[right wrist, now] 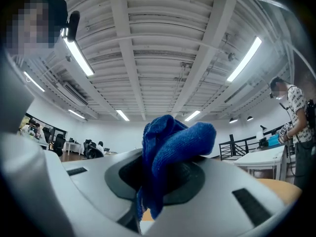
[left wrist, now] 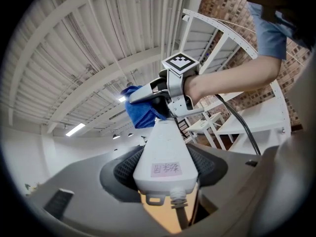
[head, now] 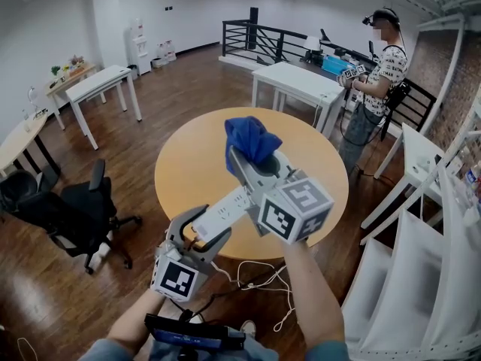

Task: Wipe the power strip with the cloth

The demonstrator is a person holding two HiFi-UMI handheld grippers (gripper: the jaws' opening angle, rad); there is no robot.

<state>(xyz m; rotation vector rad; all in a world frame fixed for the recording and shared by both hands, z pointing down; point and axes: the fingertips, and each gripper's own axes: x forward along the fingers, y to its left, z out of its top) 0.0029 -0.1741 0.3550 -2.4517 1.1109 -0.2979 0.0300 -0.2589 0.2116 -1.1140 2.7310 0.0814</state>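
Looking down in the head view, the left gripper point(head: 204, 228) clamped 1 end of the white power strip point(head: 229, 205), held in the air over the round bench point(head: 184, 168), while the right gripper point(head: 244, 156) pinched the blue cloth point(head: 250, 140) at the strip's far end. The left gripper view showed both jaws pressed on the strip's end beside its cord point(left wrist: 183, 214), with the cloth at the other end. The right gripper view showed its jaws closed on the bunched cloth.
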